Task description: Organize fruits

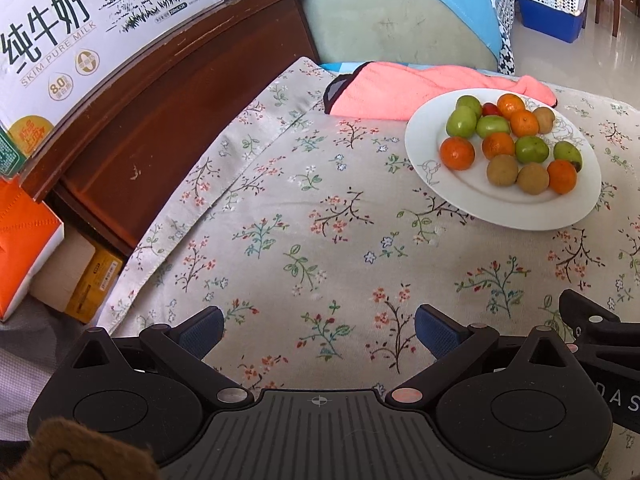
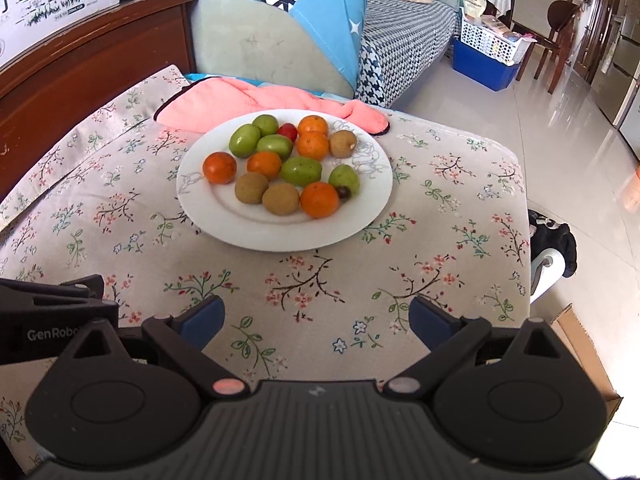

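Observation:
A white plate (image 1: 448,184) (image 2: 248,236) stands on the floral tablecloth, loaded with several orange mandarins (image 2: 319,199), green jujubes (image 2: 301,171), brown round fruits (image 2: 281,198) and one small red fruit (image 2: 287,131). In the left wrist view the plate lies far right, with a mandarin (image 1: 457,153) nearest its left side. My left gripper (image 1: 320,330) hovers open over bare cloth, well short and left of the plate. Open too, my right gripper (image 2: 318,320) hangs over the cloth just in front of the plate. Neither holds anything.
A pink towel (image 2: 240,100) lies behind the plate. A dark wooden headboard (image 1: 180,80) with a milk carton box (image 1: 60,40) bounds the left. The table's right edge (image 2: 524,240) drops to a tiled floor. A sofa (image 2: 260,40) stands behind.

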### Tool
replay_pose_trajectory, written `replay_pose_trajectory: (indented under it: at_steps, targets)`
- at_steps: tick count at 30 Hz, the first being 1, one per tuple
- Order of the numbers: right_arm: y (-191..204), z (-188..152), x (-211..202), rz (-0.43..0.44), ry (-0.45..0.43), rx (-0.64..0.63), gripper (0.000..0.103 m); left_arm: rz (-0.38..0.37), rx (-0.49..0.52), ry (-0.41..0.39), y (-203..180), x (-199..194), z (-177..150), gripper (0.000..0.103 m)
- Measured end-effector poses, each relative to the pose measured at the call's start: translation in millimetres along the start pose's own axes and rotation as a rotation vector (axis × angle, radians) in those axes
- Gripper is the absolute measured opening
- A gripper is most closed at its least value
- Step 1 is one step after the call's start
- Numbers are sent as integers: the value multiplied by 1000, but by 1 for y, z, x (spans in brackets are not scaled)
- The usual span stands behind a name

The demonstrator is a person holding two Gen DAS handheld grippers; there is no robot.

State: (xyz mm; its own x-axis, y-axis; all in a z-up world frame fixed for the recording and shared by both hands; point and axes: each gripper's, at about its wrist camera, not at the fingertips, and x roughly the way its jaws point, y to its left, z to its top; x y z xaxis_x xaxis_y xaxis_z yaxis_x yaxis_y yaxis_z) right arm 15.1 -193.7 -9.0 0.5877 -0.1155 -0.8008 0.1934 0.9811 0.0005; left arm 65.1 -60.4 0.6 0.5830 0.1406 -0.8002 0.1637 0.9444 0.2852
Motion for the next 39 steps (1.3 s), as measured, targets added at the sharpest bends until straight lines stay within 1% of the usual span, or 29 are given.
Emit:
replay_pose_trajectory:
  at_steps: [5,12,14,17,19,23,32,39]
  targets:
    - [5,-19,-2,28,0,-10,99,-7,-5,20,6,2,-20,102]
    - [13,-45,2,87,-9,-39,99,7,6,41,12,5,-41,102]
    - [14,-51,3,119,-21,-53,99,1,-7,37,17,4,-45,102]
    - [18,-58,3,166,-40,-98,99,-20,-56,38,28,4,-48,103]
    - [22,-63,4,194,-60,-144,100,-20,-84,44,35,7,-49,103]
    - [33,-74,5,250,-130,-247,102,-34,-127,66,44,12,-50,103]
    - [39,-79,13,347,-260,-321,102,-65,-148,77,47,16,-50,103]
    - [51,-73,21,439,-287,-420,102,-91,-179,91,51,20,-48,103]
